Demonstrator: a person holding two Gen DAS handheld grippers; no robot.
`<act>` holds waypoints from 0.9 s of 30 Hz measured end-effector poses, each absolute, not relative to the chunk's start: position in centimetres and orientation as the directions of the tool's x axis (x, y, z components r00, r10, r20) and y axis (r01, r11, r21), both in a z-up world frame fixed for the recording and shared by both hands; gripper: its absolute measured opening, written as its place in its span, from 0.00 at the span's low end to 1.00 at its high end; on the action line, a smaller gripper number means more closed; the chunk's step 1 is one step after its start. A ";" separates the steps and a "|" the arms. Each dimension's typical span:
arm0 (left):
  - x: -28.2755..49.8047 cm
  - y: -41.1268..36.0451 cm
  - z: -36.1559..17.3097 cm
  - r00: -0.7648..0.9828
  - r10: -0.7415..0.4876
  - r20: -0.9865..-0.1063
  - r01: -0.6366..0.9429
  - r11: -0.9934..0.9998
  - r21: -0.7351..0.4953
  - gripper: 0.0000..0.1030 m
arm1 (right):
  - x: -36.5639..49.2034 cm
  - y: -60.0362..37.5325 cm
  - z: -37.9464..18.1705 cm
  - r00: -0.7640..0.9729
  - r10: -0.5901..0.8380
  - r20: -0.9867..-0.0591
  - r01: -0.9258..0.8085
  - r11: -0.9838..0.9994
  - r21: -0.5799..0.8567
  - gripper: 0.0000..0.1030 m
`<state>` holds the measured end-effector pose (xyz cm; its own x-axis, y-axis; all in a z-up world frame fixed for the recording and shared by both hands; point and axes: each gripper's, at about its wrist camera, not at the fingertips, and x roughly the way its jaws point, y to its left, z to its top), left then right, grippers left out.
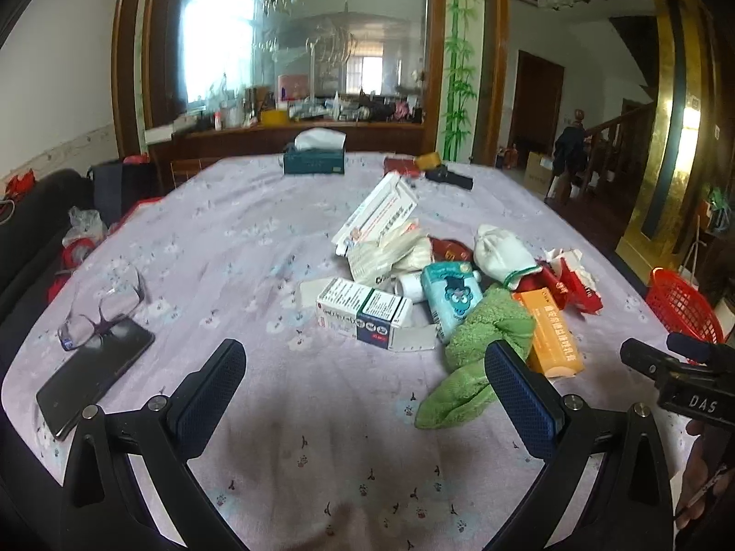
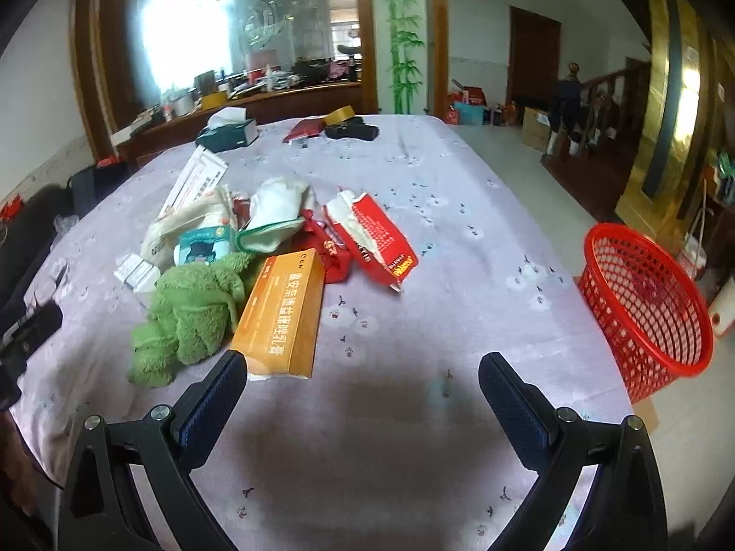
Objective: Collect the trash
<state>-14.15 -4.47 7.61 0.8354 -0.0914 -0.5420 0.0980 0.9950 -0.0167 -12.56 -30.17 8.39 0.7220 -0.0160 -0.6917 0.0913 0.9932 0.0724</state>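
A heap of trash lies mid-table: a white and blue medicine box (image 1: pixel 365 312), a teal carton (image 1: pixel 450 296), an orange box (image 2: pixel 285 317) (image 1: pixel 551 335), a torn red packet (image 2: pixel 374 238), a long white box (image 1: pixel 374 213) and a white pouch (image 1: pixel 500 252). A green towel (image 2: pixel 193 312) (image 1: pixel 477 358) lies among them. A red mesh basket (image 2: pixel 643 303) (image 1: pixel 684 307) stands off the table's right edge. My left gripper (image 1: pixel 365 367) is open, hovering just short of the medicine box. My right gripper (image 2: pixel 363 376) is open over bare cloth, its left fingertip beside the orange box.
Glasses (image 1: pixel 101 312) rest on a black phone (image 1: pixel 92 376) at the left. A tissue box (image 1: pixel 314 156), a red pouch, a tape roll (image 2: pixel 340 114) and a black case (image 1: pixel 448 177) sit at the far end. A person stands by the stairs (image 2: pixel 567 96).
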 end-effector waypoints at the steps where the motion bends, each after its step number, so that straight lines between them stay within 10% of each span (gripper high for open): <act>1: -14.5 -4.6 7.5 0.843 -0.077 -0.532 0.091 0.996 0.000 1.00 | -12.9 -30.1 8.7 0.732 -0.016 -0.681 0.092 0.993 0.076 0.96; 27: -19.6 -6.3 10.6 0.915 -0.043 -0.402 0.086 0.992 0.090 1.00 | -18.0 -28.8 12.3 0.791 -0.167 -0.589 0.165 0.985 -0.057 0.93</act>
<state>-19.59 -6.27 10.57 0.9148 -0.0432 -0.4017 0.0862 0.9922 0.0896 -18.02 -28.81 12.29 0.7910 -0.1666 -0.5888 0.1651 0.9846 -0.0567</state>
